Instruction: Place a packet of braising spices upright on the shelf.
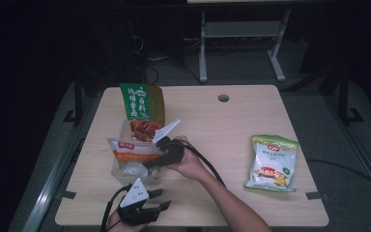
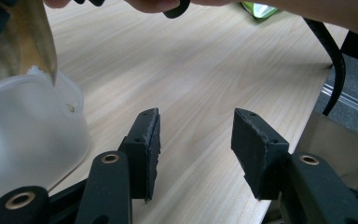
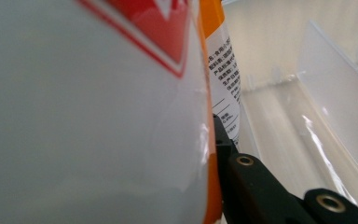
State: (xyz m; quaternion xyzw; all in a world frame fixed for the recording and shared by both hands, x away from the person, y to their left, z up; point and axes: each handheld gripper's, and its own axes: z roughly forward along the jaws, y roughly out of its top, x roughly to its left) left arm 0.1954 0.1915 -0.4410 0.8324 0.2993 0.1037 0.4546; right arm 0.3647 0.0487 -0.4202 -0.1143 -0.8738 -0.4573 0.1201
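We take the clear plastic bin (image 1: 125, 166) as our landmark. The orange-and-white snack bag (image 1: 134, 152) lies across its top, half in, and our right gripper (image 1: 166, 153) has it: in the right gripper view the bag (image 3: 93, 112) presses against the one jaw we can see, the bin wall (image 3: 335, 112) behind, so we judge it clamped on the bag's edge. A green packet (image 1: 142, 102) stands at the bin's far side with a red one (image 1: 144, 129) just in front. Nearer us than the bin, the left gripper (image 1: 142, 202) hangs over the table (image 1: 232, 121), jaws well apart and holding nothing. Well to the bin's right lies a green-and-white bag (image 1: 272, 163). If the job is packing, we judge two packets stowed, one going in, one left.
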